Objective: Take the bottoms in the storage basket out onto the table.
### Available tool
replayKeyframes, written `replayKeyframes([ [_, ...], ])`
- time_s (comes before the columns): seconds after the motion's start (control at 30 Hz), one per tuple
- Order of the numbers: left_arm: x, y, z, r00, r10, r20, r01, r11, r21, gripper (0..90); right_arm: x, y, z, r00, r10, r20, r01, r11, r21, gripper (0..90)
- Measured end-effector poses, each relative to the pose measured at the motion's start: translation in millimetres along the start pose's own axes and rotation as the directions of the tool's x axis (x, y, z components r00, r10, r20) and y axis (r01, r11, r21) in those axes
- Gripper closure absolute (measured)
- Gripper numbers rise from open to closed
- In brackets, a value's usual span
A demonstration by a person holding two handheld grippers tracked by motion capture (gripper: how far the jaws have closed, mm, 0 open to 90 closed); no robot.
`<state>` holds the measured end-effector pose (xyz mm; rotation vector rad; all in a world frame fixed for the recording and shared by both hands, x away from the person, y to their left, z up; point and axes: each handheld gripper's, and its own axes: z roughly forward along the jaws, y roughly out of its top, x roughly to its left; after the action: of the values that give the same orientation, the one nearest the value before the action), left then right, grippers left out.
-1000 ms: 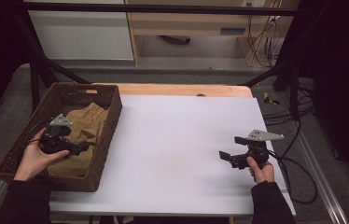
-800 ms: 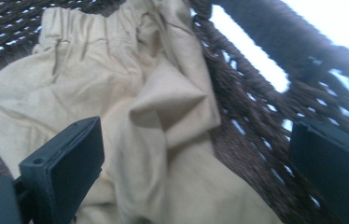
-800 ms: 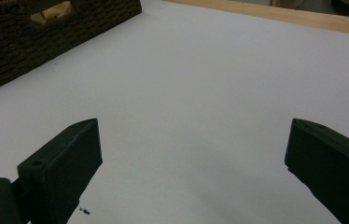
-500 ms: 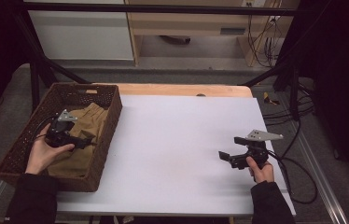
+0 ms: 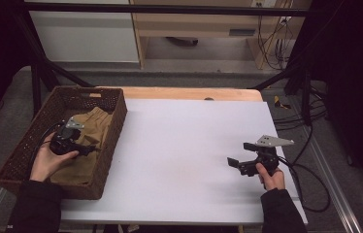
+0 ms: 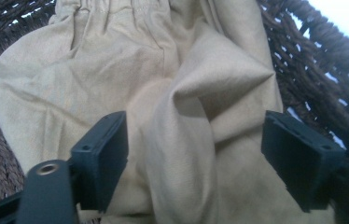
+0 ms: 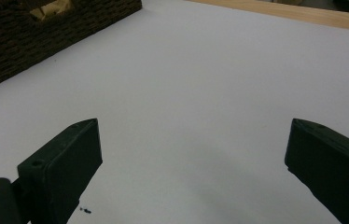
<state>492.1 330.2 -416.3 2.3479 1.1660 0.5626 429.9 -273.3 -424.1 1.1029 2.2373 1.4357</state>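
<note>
Left gripper view — tan cloth (image 6: 182, 126) fold between left gripper (image 6: 193, 154) jaws.

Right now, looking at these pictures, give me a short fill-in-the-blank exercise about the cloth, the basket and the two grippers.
1. The tan cloth lies inside the dark wicker ____.
2. A raised ____ of the cloth stands between the jaws of the left gripper, which have just been closing but do not yet press on it.
3. The right gripper is held over the ____ tabletop, jaws apart with nothing between them.

Missing words: basket; fold; white
</note>
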Motion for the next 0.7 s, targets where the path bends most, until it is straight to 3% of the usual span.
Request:
replayKeyframes([
  [0.3,-1.9,-2.6,2.6,0.9984,0.047,-0.031,-0.047,0.9988,0.017,44.8,0.1,-0.2,0.1,1.0,0.001,0.0,-0.001,1.0,0.002,4.5],
  [0.7,1.8,-9.1,1.8,0.9991,0.019,-0.037,-0.019,0.9998,-0.003,68.7,0.0,-0.1,0.0,1.0,0.001,0.0,-0.001,1.0,0.002,4.6],
])
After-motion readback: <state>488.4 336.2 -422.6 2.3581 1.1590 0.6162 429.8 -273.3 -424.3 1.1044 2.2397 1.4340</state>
